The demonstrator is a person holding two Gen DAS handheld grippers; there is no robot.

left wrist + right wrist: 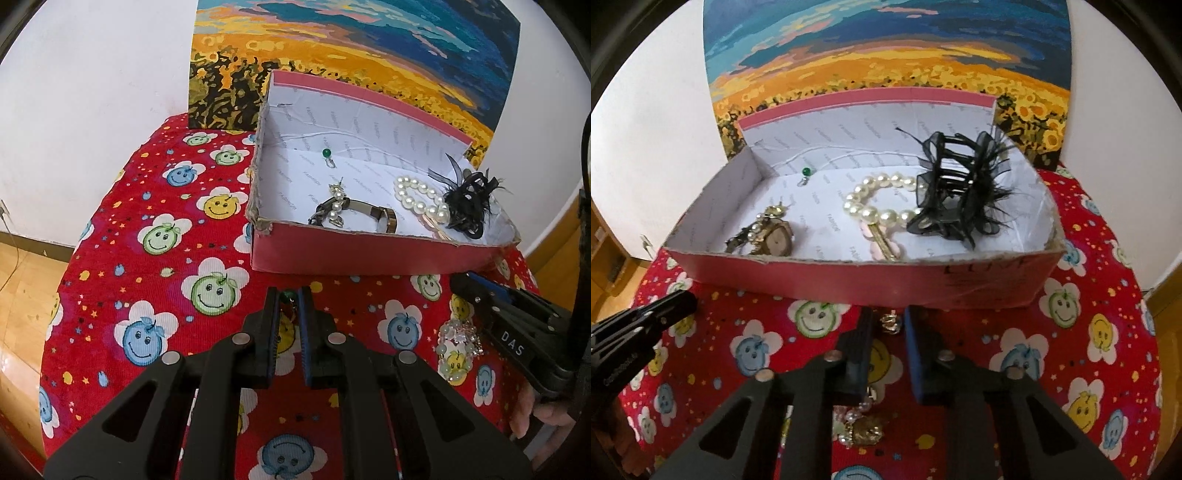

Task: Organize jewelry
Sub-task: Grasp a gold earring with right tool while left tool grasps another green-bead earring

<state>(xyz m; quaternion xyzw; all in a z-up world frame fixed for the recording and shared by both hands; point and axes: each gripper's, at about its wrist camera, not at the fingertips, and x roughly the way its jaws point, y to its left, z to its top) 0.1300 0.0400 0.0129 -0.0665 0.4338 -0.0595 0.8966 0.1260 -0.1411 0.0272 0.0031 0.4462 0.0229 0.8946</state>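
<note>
A pink cardboard box [354, 254] [849, 284] stands on the red smiley tablecloth. In it lie a green bead earring [326, 153] [806, 172], a watch with a pearl earring [354, 212] [768, 236], a pearl bracelet [417, 195] [875, 203] and a black feather hair claw [469, 199] [956, 192]. My left gripper [289, 295] is shut on a green bead earring [287, 297] in front of the box. My right gripper [888, 321] stands narrowly open around a small gold piece [888, 323] on the cloth; it also shows in the left wrist view [461, 282].
A green bead bracelet with a charm [458, 347] lies on the cloth by the right gripper. Pearl and gold pieces [864, 428] lie under the right gripper. A sunflower painting [332, 62] leans on the white wall behind the box. The round table edge drops to wooden floor [22, 280].
</note>
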